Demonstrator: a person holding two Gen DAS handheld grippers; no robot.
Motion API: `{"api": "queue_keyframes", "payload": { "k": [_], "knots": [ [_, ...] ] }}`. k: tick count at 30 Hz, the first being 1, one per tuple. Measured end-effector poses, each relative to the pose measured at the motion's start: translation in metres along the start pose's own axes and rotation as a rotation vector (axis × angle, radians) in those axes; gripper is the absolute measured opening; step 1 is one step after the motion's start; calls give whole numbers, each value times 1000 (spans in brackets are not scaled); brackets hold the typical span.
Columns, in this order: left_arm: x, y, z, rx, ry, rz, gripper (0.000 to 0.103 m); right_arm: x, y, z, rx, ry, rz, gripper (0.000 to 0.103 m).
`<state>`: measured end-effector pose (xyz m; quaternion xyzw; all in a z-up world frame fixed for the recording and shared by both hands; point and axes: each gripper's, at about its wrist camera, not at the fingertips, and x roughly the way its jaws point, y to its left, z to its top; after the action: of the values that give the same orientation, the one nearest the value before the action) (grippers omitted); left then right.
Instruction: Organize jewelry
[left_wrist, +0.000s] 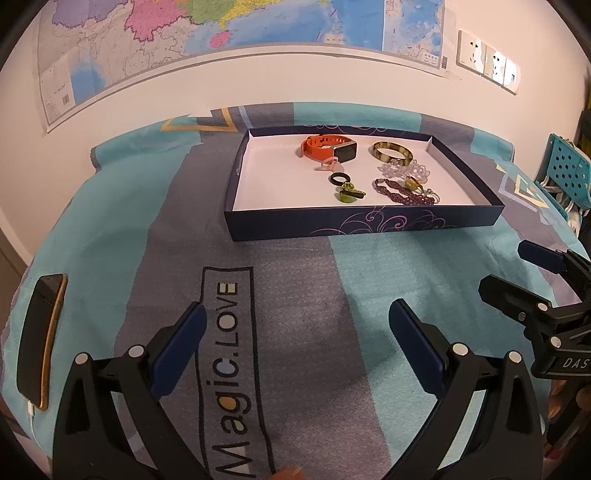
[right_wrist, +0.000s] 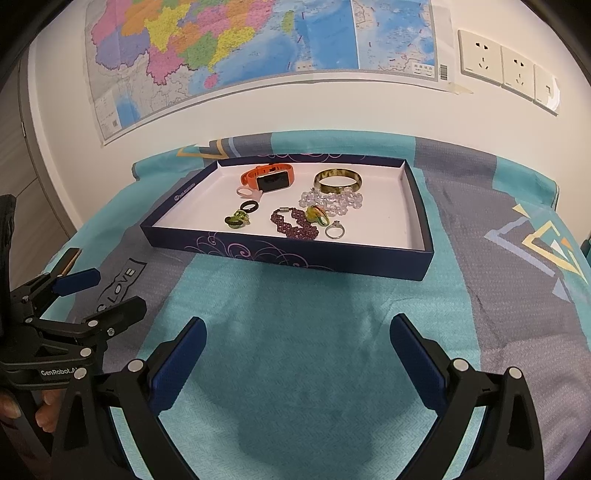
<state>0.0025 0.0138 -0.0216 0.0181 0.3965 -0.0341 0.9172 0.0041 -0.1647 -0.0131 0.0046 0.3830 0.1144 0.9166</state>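
A shallow dark blue box (left_wrist: 369, 220) (right_wrist: 280, 254) with a white floor rests on the cloth. Inside lie an orange watch (left_wrist: 328, 147) (right_wrist: 269, 177), a mottled green bangle (left_wrist: 392, 152) (right_wrist: 338, 180), clear beads (right_wrist: 332, 199), a purple beaded bracelet (left_wrist: 402, 194) (right_wrist: 295, 223), a black ring (left_wrist: 339, 179) (right_wrist: 248, 206), green rings (left_wrist: 349, 194) (right_wrist: 236, 219) and a silver ring (right_wrist: 335, 232). My left gripper (left_wrist: 297, 328) stands open well short of the box, nothing between its fingers. My right gripper (right_wrist: 297, 343) is open too, also in front of the box.
A teal and grey cloth (left_wrist: 295, 295) (right_wrist: 314, 332) covers the table. A dark phone (left_wrist: 40, 339) lies at the left edge. The wall behind carries a map (right_wrist: 258, 48) and sockets (right_wrist: 506, 70). A blue perforated chair (left_wrist: 565, 170) stands at the right.
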Motion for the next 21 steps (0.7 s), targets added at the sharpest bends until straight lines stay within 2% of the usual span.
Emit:
{"api": "queue_keyframes", "payload": {
  "k": [21],
  "knots": [
    [-1,-4,-1,14,-10,-10,97,1,0,-2,-1,8,1,96]
  ]
}}
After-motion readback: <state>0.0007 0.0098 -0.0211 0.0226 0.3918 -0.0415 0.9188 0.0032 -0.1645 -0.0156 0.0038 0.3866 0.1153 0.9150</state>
